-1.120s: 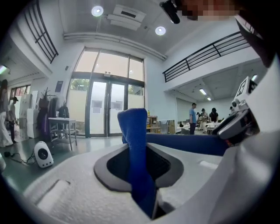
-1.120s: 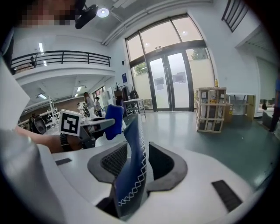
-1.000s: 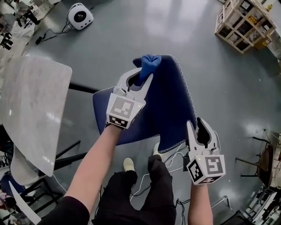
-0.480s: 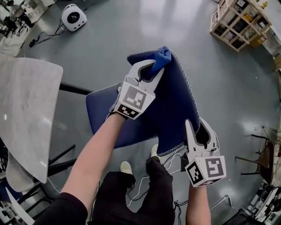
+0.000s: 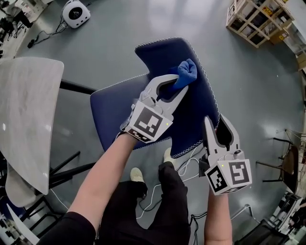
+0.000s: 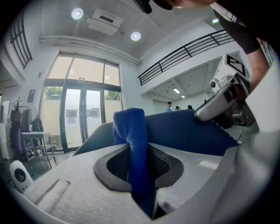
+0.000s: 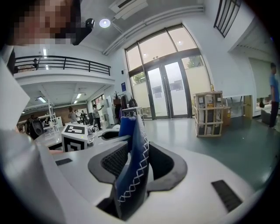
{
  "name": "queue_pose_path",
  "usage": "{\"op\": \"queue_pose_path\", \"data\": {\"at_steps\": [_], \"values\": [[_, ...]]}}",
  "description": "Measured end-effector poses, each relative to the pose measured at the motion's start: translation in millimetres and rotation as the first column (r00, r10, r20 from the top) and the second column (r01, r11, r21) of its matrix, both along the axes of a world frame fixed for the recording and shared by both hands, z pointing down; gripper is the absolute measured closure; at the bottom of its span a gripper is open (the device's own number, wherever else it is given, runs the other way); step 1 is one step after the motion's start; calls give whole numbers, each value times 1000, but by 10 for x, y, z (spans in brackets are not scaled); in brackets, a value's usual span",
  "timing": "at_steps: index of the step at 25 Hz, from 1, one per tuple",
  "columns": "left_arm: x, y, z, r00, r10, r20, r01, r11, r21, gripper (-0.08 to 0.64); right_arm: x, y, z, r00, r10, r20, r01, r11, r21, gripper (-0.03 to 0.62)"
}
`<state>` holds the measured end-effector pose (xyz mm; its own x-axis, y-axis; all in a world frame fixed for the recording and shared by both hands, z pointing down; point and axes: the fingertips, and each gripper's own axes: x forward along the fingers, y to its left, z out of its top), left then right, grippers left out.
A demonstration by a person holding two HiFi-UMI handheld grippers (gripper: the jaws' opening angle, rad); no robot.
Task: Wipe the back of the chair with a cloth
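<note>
The blue chair back (image 5: 162, 55) with white stitched edging rises from the seat (image 5: 110, 110). My left gripper (image 5: 175, 83) is shut on a bright blue cloth (image 5: 185, 72), which presses against the right part of the back. In the left gripper view the cloth (image 6: 131, 144) stands folded between the jaws, with the chair back (image 6: 183, 131) behind it. My right gripper (image 5: 215, 125) is shut on the back's near right edge. Its jaws have just been closing a little, with the stitched edge (image 7: 133, 170) between them.
A grey table (image 5: 28, 110) stands at the left. A wooden crate (image 5: 256, 19) is at the far right and a white round device (image 5: 75, 10) at the far left. Cables (image 5: 189, 167) lie on the floor by the person's shoes. Another chair (image 5: 287, 162) is at the right edge.
My left gripper has slid the cloth from the top edge of the chair back to the right and down along it. The right gripper has stayed on the edge.
</note>
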<state>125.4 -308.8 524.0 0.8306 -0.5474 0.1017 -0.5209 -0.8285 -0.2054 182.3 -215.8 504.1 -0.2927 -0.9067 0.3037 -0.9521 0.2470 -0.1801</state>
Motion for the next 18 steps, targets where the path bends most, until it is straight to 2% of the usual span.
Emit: {"op": "queue_pose_path", "data": {"at_steps": [5,11,15,18], "values": [[152,445,-17,998,58,24,-59,997,42,482,34,85,-44,1000,18,1,-18,1000,17,442],[343,905,-13,993,114,32,-115,992,56,481,71,122,-74,1000,20,-2,-20,1000,12,439],[353,1112,28,992,128,-1,-128,991,23,482,46,94,-65,1000,17,4,-17,1000,10,439],[364,1226,36,990,131,-47,-132,991,-22,481,69,104,-88,998,12,60,-13,1000,11,436]]}}
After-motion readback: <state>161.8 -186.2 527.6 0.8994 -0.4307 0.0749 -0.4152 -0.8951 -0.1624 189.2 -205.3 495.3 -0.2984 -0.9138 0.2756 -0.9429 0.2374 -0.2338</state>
